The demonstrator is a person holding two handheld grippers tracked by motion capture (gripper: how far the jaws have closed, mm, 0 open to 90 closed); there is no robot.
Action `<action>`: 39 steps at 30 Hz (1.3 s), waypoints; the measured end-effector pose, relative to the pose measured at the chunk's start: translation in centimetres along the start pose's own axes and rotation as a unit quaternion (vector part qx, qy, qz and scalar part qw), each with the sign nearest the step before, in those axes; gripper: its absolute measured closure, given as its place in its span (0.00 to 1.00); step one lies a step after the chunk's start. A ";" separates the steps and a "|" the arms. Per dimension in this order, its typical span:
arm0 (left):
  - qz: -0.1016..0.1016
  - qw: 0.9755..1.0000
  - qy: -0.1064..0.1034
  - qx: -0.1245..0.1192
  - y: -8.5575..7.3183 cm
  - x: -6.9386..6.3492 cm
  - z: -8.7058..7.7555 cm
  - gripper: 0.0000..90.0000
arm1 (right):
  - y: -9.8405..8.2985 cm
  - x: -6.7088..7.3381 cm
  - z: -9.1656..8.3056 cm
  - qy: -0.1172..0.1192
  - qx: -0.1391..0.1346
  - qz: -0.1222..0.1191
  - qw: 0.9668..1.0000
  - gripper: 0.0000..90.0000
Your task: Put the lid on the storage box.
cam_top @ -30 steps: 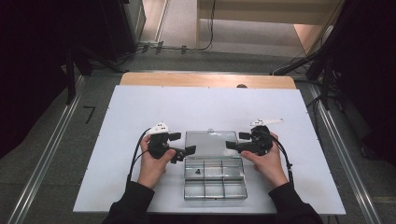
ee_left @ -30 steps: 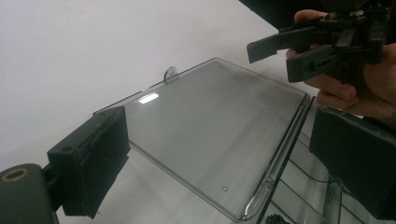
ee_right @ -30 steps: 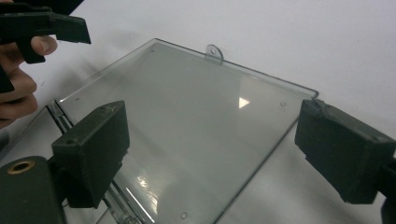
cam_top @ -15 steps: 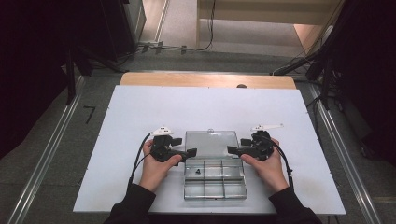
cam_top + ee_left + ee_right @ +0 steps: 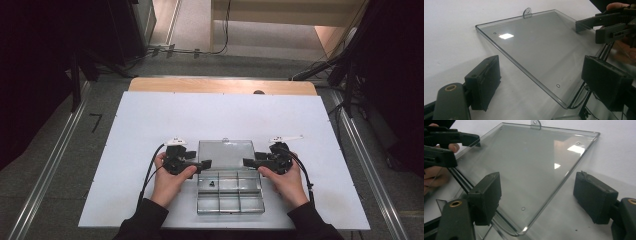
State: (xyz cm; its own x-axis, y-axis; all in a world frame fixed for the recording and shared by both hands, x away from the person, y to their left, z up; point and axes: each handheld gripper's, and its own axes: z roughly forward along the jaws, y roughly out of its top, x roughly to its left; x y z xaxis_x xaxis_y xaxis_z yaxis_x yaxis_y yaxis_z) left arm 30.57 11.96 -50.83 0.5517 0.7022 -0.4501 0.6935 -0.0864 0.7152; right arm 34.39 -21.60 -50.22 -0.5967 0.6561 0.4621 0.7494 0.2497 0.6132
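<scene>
High view: near the desk's front edge, the left claw (image 5: 206, 163) and right claw (image 5: 248, 162) have drawn inward to the clear box's (image 5: 230, 192) flipped-back lid (image 5: 225, 154). Left claw view: jaws just closing, straddling the lid's corner (image 5: 564, 101), not yet pinching. Right claw view: likewise. I judge a two-handed lid closing is starting.

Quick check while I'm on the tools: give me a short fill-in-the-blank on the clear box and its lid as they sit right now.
1. The clear lid of the compartment box lies ____, flat on the white table.
2. The left tool and the right tool straddle the lid's two ____ edges.
3. The small dark part lies in the box's ____ row of compartments.
4. The lid's hanging tab sits on its ____ edge.

Missing words: open; side; far; far
</scene>
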 end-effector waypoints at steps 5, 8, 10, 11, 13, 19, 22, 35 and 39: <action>-0.003 1.000 -0.003 0.002 -0.1 0.0 0.1 0.27 | 0.0 0.2 0.1 0.009 0.003 0.003 1.000 0.24; -0.009 1.000 -0.005 0.004 -0.1 0.1 0.1 0.29 | -0.1 0.2 0.2 0.012 0.004 0.004 1.000 0.24; -0.013 1.000 -0.006 0.005 -0.1 0.1 0.1 0.29 | -0.1 0.2 0.2 0.015 0.005 0.005 1.000 0.25; -0.013 1.000 -0.006 0.005 -0.1 0.1 0.1 0.29 | -0.1 0.2 0.2 0.016 0.006 0.006 1.000 0.25; -0.016 1.000 -0.007 0.005 -0.1 0.1 0.2 0.29 | -0.1 0.2 0.2 0.018 0.005 0.008 1.000 0.26; -0.022 1.000 -0.006 0.004 -0.1 0.3 0.0 0.33 | -0.1 0.1 0.2 0.021 0.005 0.010 1.000 0.27; -0.028 0.999 -0.020 0.002 -0.1 0.4 0.0 0.38 | -0.1 0.2 0.1 0.024 0.002 0.009 1.000 0.31; -0.014 1.000 -0.023 -0.012 0.1 0.0 -0.4 0.51 | 0.0 0.5 -0.3 0.020 -0.012 -0.008 1.000 0.42; -0.013 0.999 -0.024 -0.021 0.1 0.0 -0.6 0.56 | 0.0 0.6 -0.6 0.020 -0.019 -0.011 1.000 0.47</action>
State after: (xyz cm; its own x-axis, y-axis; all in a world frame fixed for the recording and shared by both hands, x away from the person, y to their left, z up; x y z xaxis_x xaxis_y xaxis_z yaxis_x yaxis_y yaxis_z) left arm 30.37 12.36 -50.41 0.5554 0.6693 -0.4936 0.6889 -0.0378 0.7238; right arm 33.88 -21.64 -49.54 -0.6236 0.6221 0.4734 0.7256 0.2353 0.6467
